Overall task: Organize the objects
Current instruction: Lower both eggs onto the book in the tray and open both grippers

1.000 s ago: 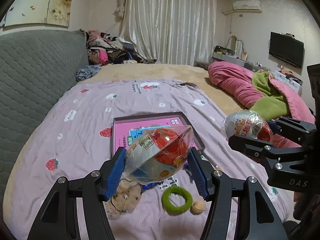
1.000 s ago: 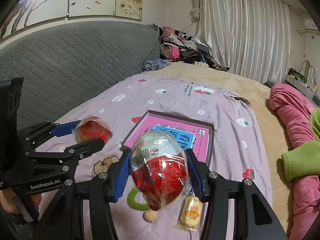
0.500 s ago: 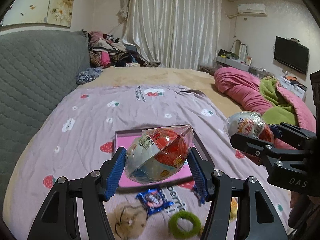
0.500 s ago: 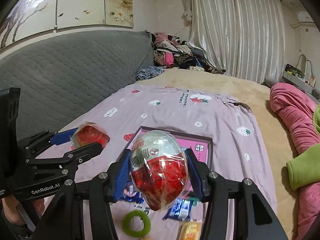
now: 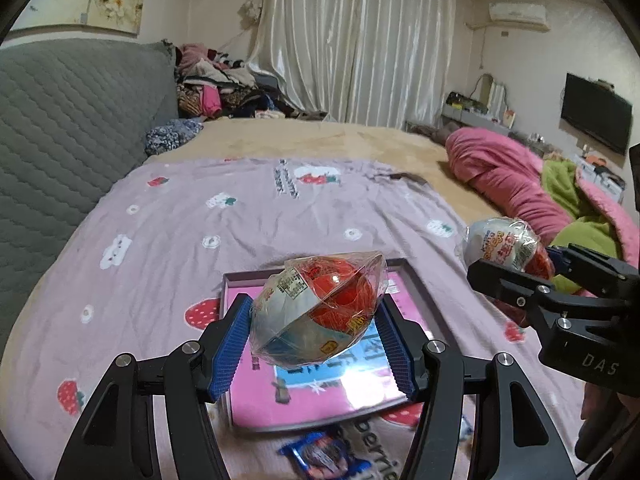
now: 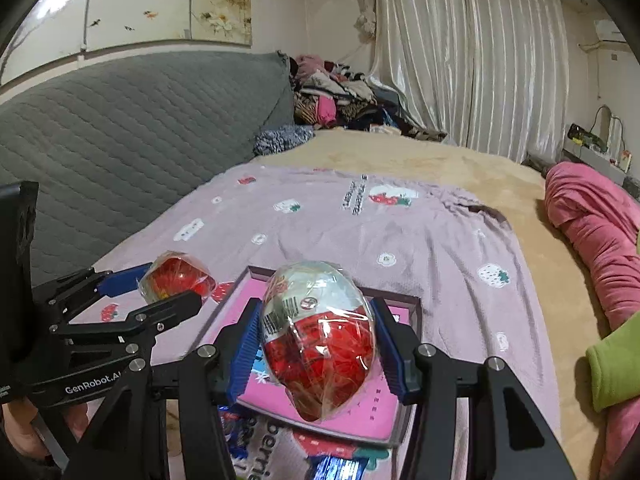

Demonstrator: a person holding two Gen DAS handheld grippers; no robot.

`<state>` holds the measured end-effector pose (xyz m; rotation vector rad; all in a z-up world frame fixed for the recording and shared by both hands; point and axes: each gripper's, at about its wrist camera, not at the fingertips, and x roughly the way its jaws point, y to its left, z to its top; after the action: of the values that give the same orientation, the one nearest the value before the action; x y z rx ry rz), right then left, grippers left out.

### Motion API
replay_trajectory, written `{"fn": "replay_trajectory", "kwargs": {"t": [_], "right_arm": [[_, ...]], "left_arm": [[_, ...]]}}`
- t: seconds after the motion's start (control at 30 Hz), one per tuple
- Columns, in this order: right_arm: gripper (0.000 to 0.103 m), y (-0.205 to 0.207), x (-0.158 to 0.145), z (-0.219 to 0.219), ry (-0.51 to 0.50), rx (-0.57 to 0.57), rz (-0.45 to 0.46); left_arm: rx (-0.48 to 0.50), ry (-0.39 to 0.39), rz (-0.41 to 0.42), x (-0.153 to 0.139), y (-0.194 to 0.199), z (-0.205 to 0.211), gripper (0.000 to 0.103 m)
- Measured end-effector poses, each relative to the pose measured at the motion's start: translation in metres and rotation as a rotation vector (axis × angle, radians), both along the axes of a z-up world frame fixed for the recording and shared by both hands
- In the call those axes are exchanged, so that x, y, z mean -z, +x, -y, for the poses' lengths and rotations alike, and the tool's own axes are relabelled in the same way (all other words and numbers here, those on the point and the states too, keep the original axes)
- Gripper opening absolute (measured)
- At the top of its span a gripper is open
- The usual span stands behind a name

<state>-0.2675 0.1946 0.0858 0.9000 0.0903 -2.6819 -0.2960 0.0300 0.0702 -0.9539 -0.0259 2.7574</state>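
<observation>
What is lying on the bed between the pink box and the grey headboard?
Only bare strawberry-print sheet lies between the pink box and the headboard; the left wrist view shows it.

Two cellophane-wrapped toy eggs, each red and white under crinkled clear film, hung above the pink-lined tray point(image 5: 236, 280) lying flat on the bed. The left egg point(image 5: 320, 312) lay on its side over the tray's middle, red half uppermost with a printed label on its pale half. The right egg point(image 6: 318, 340) hung over the tray, white end up and tipped away, red end down, barcode label showing.
</observation>
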Motion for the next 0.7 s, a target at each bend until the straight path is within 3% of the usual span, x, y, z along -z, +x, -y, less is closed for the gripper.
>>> {"fn": "replay_trajectory", "kwargs": {"t": [0.17,0.33,0.43,0.53,0.7], "right_arm": [[0.054,-0.041,0.031,-0.002,0.040,0.028,0.067],[0.054,-0.078,0.058,-0.004,-0.009,0.025,0.159],[0.054,-0.094,0.070,-0.002,-0.019,0.030,0.190],[0.054,-0.114,0.087,-0.004,-0.044,0.042,0.240],[0.054,-0.141,0.116,-0.002,0.043,0.094,0.297]], "left_arm": [[-0.001,-0.031,0.031,0.023,-0.038,-0.001,0.064],[0.001,-0.002,0.110,0.051,-0.077,-0.001,0.064],[-0.011,-0.040,0.129,0.067,-0.094,-0.006,0.064],[0.007,-0.024,0.177,0.085,-0.112,-0.009,0.064],[-0.006,-0.054,0.251,0.115,-0.136,-0.014,0.064]]}}
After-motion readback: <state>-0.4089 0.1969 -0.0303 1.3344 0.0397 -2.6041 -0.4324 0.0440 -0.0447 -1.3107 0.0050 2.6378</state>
